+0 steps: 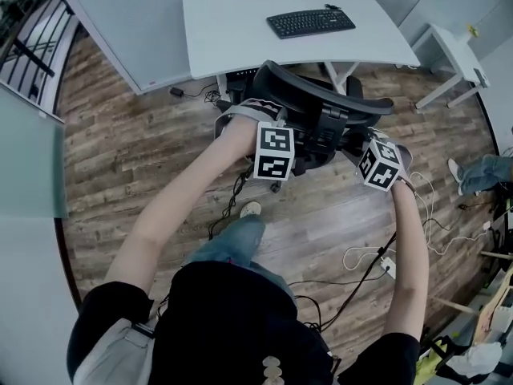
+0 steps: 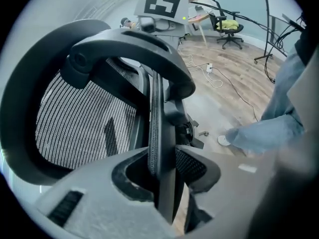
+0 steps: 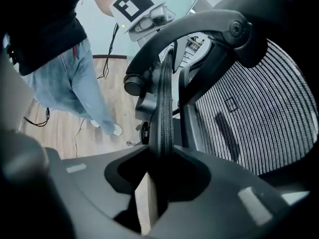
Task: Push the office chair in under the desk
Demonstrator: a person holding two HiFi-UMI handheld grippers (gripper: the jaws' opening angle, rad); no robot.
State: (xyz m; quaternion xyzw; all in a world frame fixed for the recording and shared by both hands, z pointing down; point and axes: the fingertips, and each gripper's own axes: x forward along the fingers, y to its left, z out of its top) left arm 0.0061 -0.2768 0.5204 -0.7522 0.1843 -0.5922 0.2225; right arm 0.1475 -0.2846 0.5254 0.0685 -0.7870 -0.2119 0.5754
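The black mesh office chair [image 1: 321,107] stands on the wood floor just in front of the white desk [image 1: 232,34], its backrest towards me. My left gripper [image 1: 275,151] is on the backrest's left side and my right gripper [image 1: 379,164] on its right side. In the left gripper view the left gripper [image 2: 162,168] is shut on the backrest's frame edge [image 2: 158,113]. In the right gripper view the right gripper [image 3: 162,158] is clamped on the backrest rim [image 3: 163,108] beside the mesh [image 3: 249,113]. The seat and wheels are mostly hidden.
A black keyboard [image 1: 310,22] lies on the desk. Cables and a power strip [image 1: 383,263] trail over the floor at the right. A small white side table [image 1: 457,54] stands right of the desk. Another person's legs [image 1: 481,171] show at the far right, my own foot [image 1: 250,208] below the chair.
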